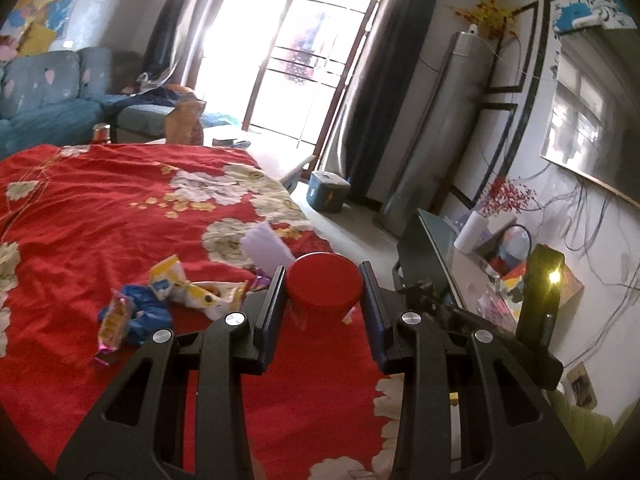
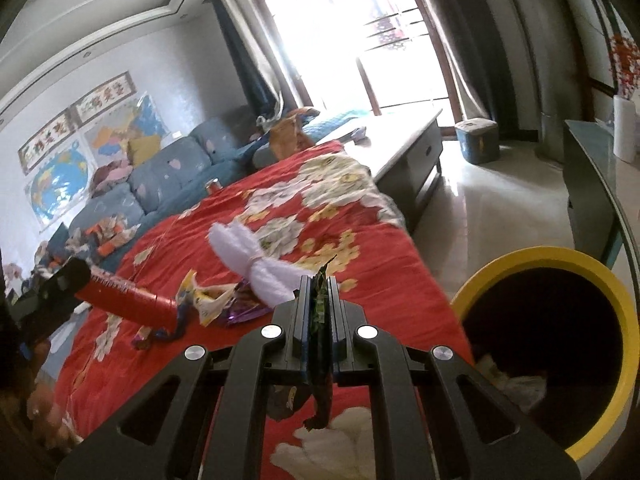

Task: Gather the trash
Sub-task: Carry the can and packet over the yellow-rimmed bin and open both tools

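Left hand-held gripper (image 1: pixel 323 292): clamped on a red tube (image 1: pixel 322 285), seen end-on between its pads; the tube's long axis runs forward along the fingers.
Right hand-held gripper (image 2: pixel 319 304): jaws together, pinching a dark green wrapper (image 2: pixel 321 364) that hangs below the pads.
Bin (image 2: pixel 624 320): yellow-rimmed, mouth open, just right of and below the right hand-held gripper; paper is already inside.
Nearer hand: right, judged closest to the bin.
Governing relation: the wrapper must travel rightward over the rim before release.
Remaining trash: snack wrappers (image 1: pixel 172 300) on the red bedspread (image 1: pixel 100 208), ahead-left of the left hand-held gripper.
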Demonstrator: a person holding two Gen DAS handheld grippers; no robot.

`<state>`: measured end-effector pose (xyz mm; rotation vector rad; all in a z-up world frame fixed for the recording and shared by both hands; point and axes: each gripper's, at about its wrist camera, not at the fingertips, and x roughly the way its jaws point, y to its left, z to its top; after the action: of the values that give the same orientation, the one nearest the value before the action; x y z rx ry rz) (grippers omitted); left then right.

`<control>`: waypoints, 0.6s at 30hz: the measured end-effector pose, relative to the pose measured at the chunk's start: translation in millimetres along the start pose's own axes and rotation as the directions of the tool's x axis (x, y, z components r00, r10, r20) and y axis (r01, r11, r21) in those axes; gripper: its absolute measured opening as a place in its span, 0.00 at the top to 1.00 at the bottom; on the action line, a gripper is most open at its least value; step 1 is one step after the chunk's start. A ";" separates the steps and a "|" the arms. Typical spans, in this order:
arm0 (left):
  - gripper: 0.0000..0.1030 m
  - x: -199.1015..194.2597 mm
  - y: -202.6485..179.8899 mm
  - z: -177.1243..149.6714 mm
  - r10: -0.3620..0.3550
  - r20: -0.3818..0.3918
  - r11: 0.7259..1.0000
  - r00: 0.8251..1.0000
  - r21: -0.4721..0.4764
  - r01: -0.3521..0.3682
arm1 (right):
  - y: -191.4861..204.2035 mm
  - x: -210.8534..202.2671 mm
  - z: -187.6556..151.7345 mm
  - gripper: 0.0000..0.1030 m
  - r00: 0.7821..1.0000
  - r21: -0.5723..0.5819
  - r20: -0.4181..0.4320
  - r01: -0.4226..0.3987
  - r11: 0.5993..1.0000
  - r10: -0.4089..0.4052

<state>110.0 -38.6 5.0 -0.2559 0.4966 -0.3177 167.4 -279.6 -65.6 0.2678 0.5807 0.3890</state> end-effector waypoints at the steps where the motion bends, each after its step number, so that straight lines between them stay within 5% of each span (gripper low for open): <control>1: 0.72 0.8 -2.0 0.1 -0.003 -0.002 1.000 1.000 0.004 0.003 | -4.3 -1.3 1.3 0.93 1.000 0.010 0.006 0.005 1.000 -0.005; 18: 0.72 36.8 -48.9 -2.7 -0.065 -0.066 0.993 0.996 0.093 0.071 | -56.6 -20.3 12.8 0.93 0.993 0.105 0.074 0.084 0.991 -0.092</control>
<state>127.8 -97.1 2.5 -0.1704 0.5343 -0.4162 175.0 -340.6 -65.5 0.3528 0.5335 0.2628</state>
